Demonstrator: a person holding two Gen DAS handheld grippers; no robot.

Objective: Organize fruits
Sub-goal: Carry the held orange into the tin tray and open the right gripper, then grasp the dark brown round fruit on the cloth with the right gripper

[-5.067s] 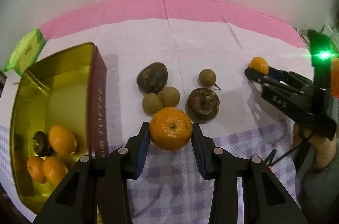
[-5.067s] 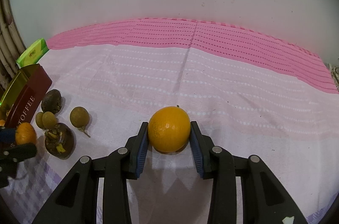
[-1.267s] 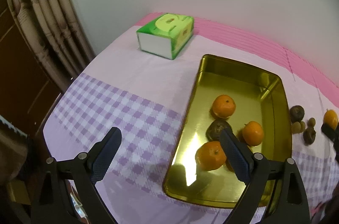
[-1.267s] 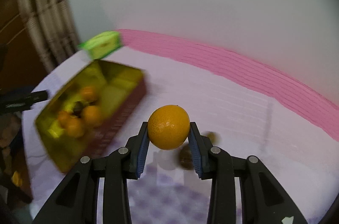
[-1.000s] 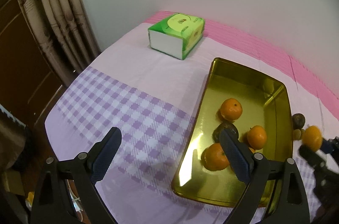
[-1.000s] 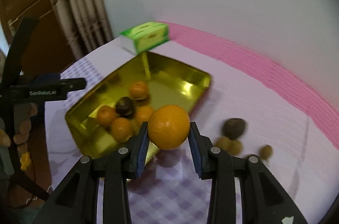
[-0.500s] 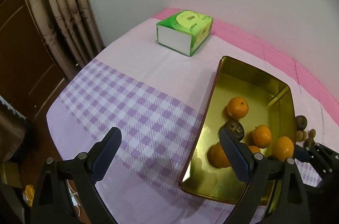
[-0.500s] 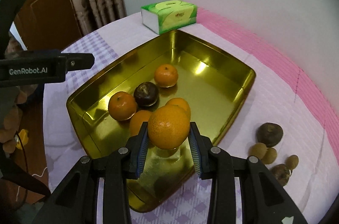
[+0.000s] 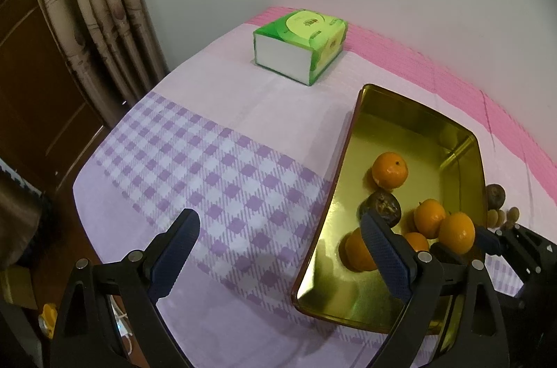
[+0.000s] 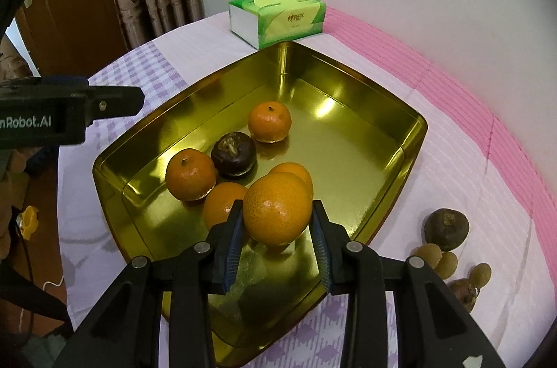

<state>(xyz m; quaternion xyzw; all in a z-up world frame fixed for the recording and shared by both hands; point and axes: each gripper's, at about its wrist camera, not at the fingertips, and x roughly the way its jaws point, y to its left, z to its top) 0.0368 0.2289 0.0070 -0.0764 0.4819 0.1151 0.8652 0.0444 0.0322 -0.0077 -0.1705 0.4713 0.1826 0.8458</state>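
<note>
My right gripper (image 10: 276, 241) is shut on an orange tangerine (image 10: 277, 208) and holds it over the near end of the gold tin (image 10: 412, 138), just above the fruit inside. The tin holds several tangerines (image 10: 269, 121) and one dark mangosteen (image 10: 233, 154). In the left wrist view the same tin (image 9: 343, 166) lies at the right, with the held tangerine (image 9: 456, 233) over its right side. My left gripper (image 9: 278, 249) hangs open above the checked cloth, left of the tin, with nothing between its fingers.
A green tissue box (image 10: 278, 14) stands behind the tin by the wall. To the right of the tin lie a dark mangosteen (image 10: 446, 227), another partly hidden one, and several small longans (image 10: 438, 258). Curtains (image 9: 97, 16) hang past the table's left edge.
The right gripper has carried the tangerine from beside the tin to over it and lowered it towards the fruit inside. The left gripper has stayed open in place.
</note>
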